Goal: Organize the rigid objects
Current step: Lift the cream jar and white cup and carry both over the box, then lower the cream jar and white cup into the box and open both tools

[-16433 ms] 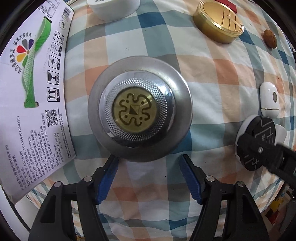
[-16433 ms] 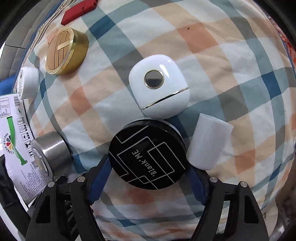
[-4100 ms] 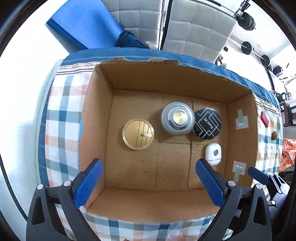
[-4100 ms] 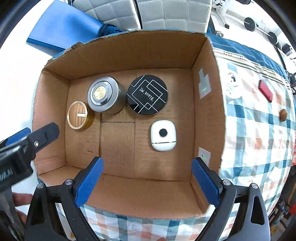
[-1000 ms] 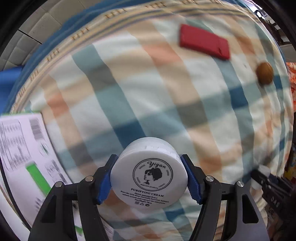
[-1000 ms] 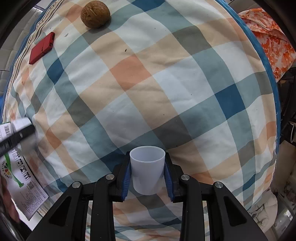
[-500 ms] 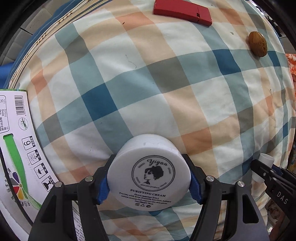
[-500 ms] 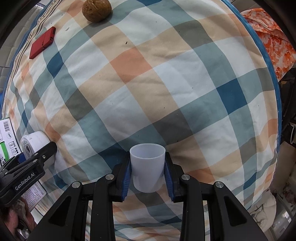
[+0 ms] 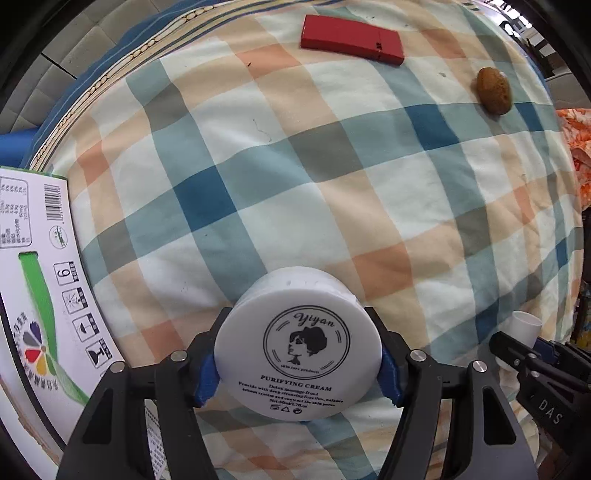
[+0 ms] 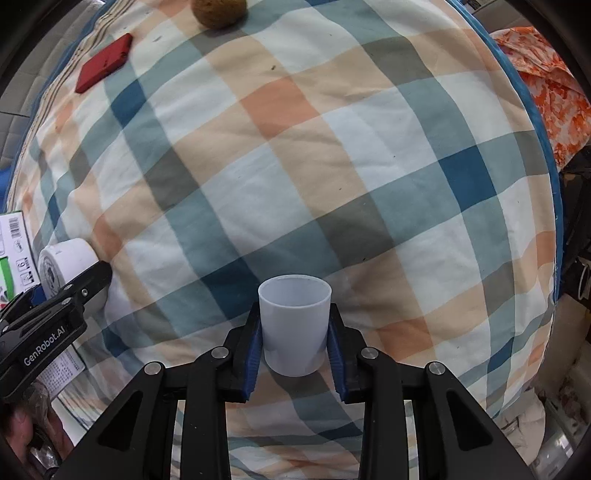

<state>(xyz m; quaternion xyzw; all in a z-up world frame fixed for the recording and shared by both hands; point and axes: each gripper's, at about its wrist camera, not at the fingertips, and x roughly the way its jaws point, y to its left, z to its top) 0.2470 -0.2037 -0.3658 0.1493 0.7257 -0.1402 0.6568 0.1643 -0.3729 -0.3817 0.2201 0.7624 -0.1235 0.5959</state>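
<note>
My left gripper [image 9: 297,363] is shut on a white round cream jar [image 9: 297,347] with a printed lid, held over the plaid cloth [image 9: 295,177]. My right gripper [image 10: 294,341] is shut on a small white plastic cup [image 10: 293,325], open side up. The jar also shows at the left edge of the right wrist view [image 10: 64,264], and the cup at the right edge of the left wrist view [image 9: 522,326]. A red flat case [image 9: 351,40] and a brown walnut [image 9: 493,95] lie on the cloth farther off.
A white printed cardboard box side [image 9: 33,288] stands at the left. The red case [image 10: 105,62] and the walnut [image 10: 218,11] show at the top of the right wrist view. Orange patterned fabric [image 10: 543,70] lies past the cloth's right edge.
Both grippers stay shut on the jar and the cup. The cloth has drawn nearer in both views, and the left gripper has come into the right wrist view.
</note>
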